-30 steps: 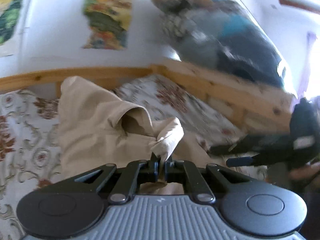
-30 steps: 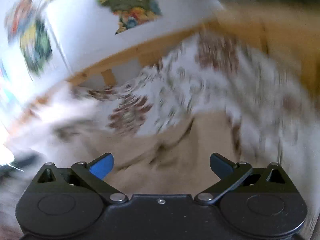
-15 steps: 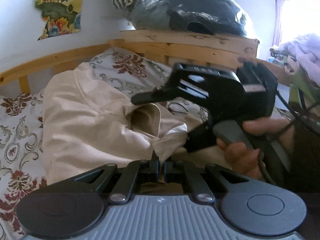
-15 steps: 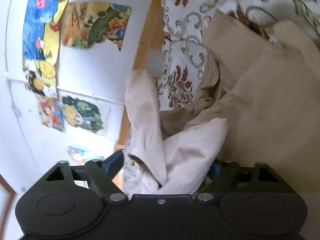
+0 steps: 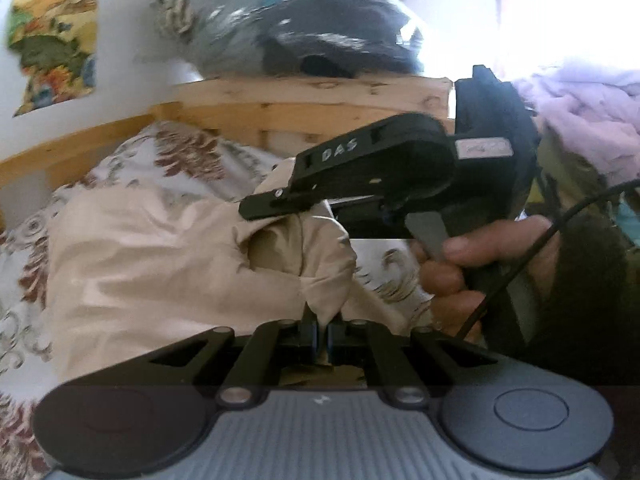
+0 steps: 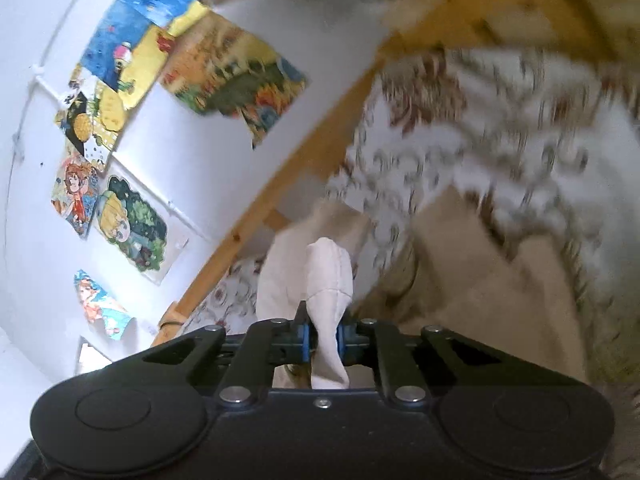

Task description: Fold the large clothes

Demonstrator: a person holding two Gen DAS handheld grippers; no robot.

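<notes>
Both sets of fingers clamped on beige garment (image 5: 168, 264): left gripper (image 5: 322, 330), right gripper (image 6: 322, 338) (floral bed sheet (image 5: 188, 156) beneath).

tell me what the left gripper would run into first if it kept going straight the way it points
Likely the right gripper: it crosses just ahead, above the beige garment that the left gripper is shut on. Depth is unclear; it might pass beneath and meet the wooden bed frame.

Right wrist view. We see the right claw (image 6: 322, 340) clamped on a pale beige fold of the garment (image 6: 328, 280) — its blue pads pressing both sides. The remaining fabric lies on the floral bedsheet (image 6: 500, 140), blurred; wooden bed frame (image 6: 280, 184) and wall posters (image 6: 224, 76) behind.
</notes>
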